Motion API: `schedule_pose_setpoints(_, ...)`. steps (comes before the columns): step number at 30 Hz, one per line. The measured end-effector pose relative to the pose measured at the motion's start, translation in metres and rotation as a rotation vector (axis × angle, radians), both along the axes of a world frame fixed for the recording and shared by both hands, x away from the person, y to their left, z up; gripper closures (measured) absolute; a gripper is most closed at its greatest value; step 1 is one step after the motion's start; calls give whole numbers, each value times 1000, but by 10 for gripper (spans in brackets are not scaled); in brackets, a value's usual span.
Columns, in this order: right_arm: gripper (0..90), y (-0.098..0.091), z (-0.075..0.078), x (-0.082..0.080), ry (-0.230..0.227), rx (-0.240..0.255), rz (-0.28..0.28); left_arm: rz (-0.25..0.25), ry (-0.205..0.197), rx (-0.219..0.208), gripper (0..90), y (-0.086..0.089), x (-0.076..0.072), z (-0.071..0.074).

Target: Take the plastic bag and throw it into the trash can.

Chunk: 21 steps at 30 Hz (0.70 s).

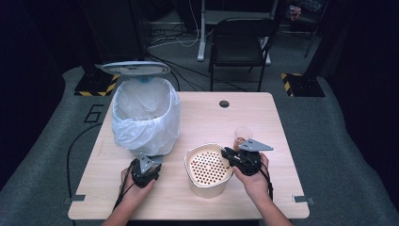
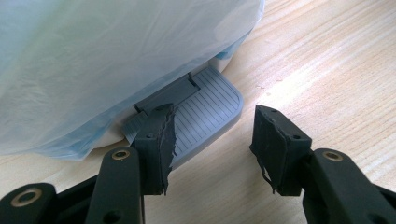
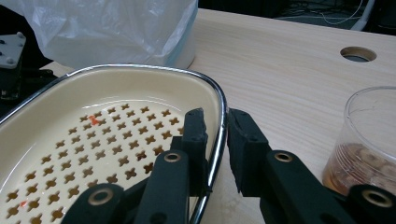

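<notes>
Your right gripper (image 3: pixel 215 135) is clamping the rim of the cream strainer bowl (image 3: pixel 107 135), which is sitting mid-table beside the bagged bin (image 1: pixel 145 115). Your left gripper (image 2: pixel 212 140) is holding nothing, one jaw resting on the bin's pedal (image 2: pixel 205 105); the bag is hiding the bin's base.

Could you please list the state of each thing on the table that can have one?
Bin lid: raised open.
Bin: upright, lined with a bag.
Pedal: left claw on it, one jaw pressing.
Strainer bowl: upright, rim clamped in the right claw.
Plastic cup: upright, brown contents at bottom.
</notes>
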State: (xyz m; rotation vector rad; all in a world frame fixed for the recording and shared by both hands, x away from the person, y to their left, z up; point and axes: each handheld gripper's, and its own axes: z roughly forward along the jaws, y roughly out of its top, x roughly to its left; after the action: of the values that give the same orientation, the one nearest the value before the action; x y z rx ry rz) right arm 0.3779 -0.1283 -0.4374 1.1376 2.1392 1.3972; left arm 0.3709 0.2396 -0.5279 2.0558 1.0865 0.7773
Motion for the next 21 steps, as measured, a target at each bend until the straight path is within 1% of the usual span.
schedule_pose_setpoints(2, 776, 0, 0, 0, -6, -10, 5, 0, 0, 1, 493, 0, 0, 0)
schedule_pose_setpoints(7, 772, 0, 1, 1, 1, -6, 9, -2, -1, 4, 493, 0, 0, 0)
schedule_pose_setpoints(8, 747, -1, 2, 1, 4, 3, 7, -3, -1, 5, 493, 0, 0, 0)
schedule_pose_setpoints(9, 730, -2, 4, 2, -7, 8, 7, -3, -1, 5, 493, 0, 0, 0)
schedule_pose_setpoints(10, 714, -3, 6, 2, -9, 18, 3, -3, -1, 5, 493, 0, 0, 0)
schedule_pose_setpoints(11, 694, -6, 10, 3, -15, 36, -4, -3, 1, 2, 493, 0, 0, 0)
schedule_pose_setpoints(12, 694, -6, 10, 3, -15, 36, -4, -3, 1, 2, 493, 0, 0, 0)
schedule_pose_setpoints(15, 654, -13, 18, 5, -40, 38, -25, -3, 0, 1, 493, 0, 0, 0)
schedule_pose_setpoints(17, 641, -15, 19, 6, -48, 43, -29, -3, 0, 1, 493, 0, 0, 0)
schedule_pose_setpoints(19, 591, -20, 21, 7, -56, 46, -42, -4, -1, 5, 493, 1, 0, 0)
schedule_pose_setpoints(20, 540, -26, 21, 11, -71, 33, -60, -3, -1, 4, 493, 0, 0, 0)
schedule_pose_setpoints(21, 540, -26, 21, 11, -71, 33, -60, 0, -7, 2, 493, 0, 0, 0)
